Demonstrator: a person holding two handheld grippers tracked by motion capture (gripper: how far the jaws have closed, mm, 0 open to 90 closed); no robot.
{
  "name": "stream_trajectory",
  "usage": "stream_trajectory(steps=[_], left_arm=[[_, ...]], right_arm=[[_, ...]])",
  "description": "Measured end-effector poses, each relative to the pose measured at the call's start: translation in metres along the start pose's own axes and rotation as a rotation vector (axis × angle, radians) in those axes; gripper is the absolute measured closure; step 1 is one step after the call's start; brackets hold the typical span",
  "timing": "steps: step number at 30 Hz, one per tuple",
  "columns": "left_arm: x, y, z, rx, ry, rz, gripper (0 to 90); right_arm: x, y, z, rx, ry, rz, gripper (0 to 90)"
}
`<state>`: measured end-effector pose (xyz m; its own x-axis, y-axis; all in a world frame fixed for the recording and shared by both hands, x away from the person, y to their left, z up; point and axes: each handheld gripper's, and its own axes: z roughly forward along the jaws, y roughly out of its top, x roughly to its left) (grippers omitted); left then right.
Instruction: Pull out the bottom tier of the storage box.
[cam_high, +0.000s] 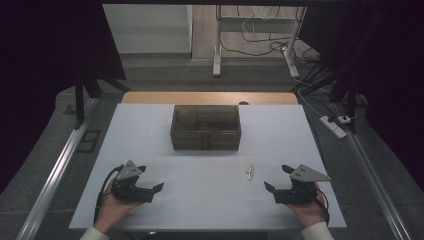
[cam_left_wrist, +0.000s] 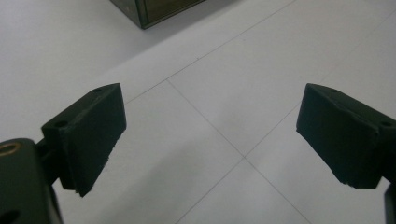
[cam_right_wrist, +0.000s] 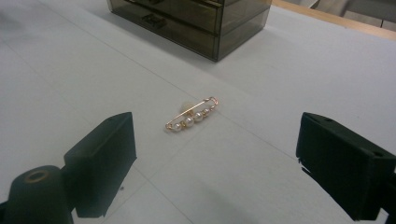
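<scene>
The gold safety-pin brooch with white pearls (cam_right_wrist: 192, 115) lies on the white counter (cam_high: 210, 200), just ahead of the right tool (cam_high: 280, 179), whose jaws gape wide and empty; the left tool (cam_high: 150, 179), likewise open, sits well apart.

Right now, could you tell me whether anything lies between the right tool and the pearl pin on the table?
Nothing visible does. The pearl pin lies on bare white table ahead of the open right tool; the drawer box stands beyond it.

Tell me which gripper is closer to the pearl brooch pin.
The right gripper: the pearl brooch pin lies just ahead of its open fingers, while the left gripper sits far across the white table.
</scene>
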<state>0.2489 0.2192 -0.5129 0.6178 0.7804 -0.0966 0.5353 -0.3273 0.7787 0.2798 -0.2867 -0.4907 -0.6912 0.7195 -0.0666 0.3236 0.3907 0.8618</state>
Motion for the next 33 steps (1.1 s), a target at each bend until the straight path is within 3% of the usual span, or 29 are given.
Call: stream_trajectory(steps=[11, 22, 33], left_arm=[[0.001, -0.003, -0.001, -0.003, 0.002, 0.008, 8.2], [0.008, -0.005, 0.000, -0.010, -0.012, 0.008, 8.4], [0.007, -0.012, -0.005, -0.005, 0.011, -0.005, 8.7]], right_arm=[[-0.006, -0.002, 0.004, 0.003, 0.017, 0.030, 12.2], [-0.001, 0.003, 0.011, 0.014, 0.014, 0.023, 12.9], [0.003, 0.011, 0.018, -0.012, 0.040, 0.024, 13.9]])
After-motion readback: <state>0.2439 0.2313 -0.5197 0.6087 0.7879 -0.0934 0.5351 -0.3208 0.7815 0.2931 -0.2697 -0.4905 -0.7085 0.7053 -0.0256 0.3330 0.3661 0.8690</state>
